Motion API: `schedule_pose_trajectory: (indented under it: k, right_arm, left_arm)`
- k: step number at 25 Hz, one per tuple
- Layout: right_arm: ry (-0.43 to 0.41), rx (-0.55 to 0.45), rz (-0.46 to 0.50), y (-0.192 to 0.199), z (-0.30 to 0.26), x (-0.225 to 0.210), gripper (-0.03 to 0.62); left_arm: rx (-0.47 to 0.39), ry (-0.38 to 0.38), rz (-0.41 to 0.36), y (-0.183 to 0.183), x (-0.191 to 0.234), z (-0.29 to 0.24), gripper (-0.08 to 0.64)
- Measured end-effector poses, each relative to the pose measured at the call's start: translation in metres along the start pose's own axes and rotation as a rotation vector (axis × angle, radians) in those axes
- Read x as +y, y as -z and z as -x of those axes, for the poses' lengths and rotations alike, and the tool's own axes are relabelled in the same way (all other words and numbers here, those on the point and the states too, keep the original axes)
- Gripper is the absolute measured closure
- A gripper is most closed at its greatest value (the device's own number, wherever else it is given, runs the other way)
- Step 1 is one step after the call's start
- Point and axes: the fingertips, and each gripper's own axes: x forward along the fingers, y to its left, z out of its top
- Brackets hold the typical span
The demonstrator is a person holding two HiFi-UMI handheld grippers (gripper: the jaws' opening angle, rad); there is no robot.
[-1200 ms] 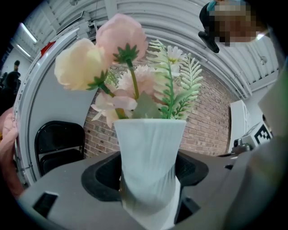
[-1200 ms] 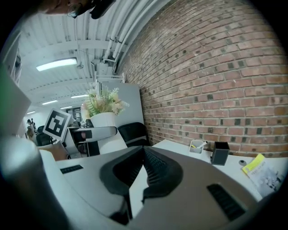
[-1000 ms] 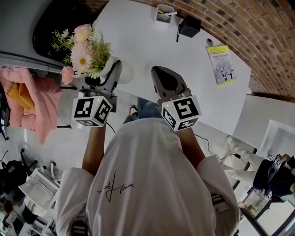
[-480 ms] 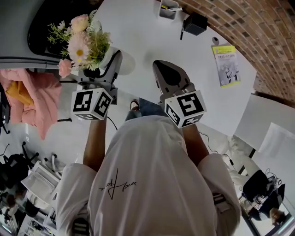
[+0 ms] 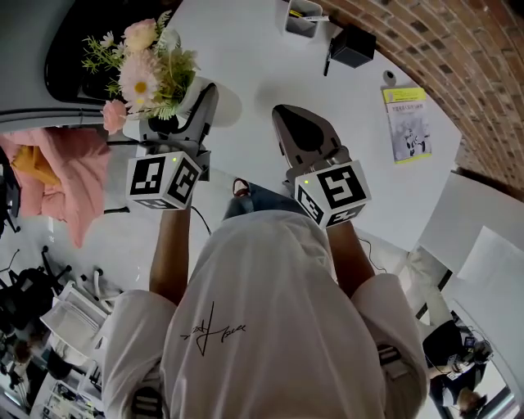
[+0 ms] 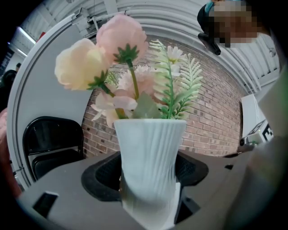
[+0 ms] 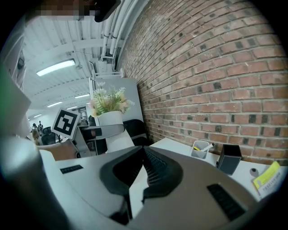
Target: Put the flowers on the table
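- The flowers (image 6: pixel 121 45) stand in a ribbed white vase (image 6: pixel 148 161). The left hand-held gripper (image 5: pixel 182 123) is clamped on the vase, one jaw on each side of its lower, narrower part.
- The blooms and green sprigs rise well above the jaws and spread out past them. We judge the load top-heavy, so a quick swing or stop could rock the vase in the grip.
- The vase looks smooth and tapers where the pads meet it. If the squeeze eases before the base is on the table (image 5: pixel 254 57), it could slide down or twist out.
- From the head view, the vase hangs above the near corner of the table, just ahead of the left hand-held gripper. We cannot tell whether its base touches the surface. If we let go this close to the edge, or from any height, it may tip towards the floor.
- The right hand-held gripper (image 5: pixel 304 135) hovers beside the left with its jaws closed and nothing between them, so it does not steady the vase.
- A pen cup (image 5: pixel 303 16), a black box (image 5: pixel 354 47) and a booklet (image 5: pixel 407 123) lie well beyond both hand-held grippers, so we see little risk of hitting them.
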Motion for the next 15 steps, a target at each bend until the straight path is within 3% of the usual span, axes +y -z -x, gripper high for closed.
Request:
schedule_pose_trajectory:
  k: [15]
  right_arm:
    - [0.023, -0.014, -0.015, -0.007, -0.025, -0.026, 0.568]
  left_arm:
    - [0.013, -0.005, -0.002, 0.003, 0.015, -0.049, 0.218]
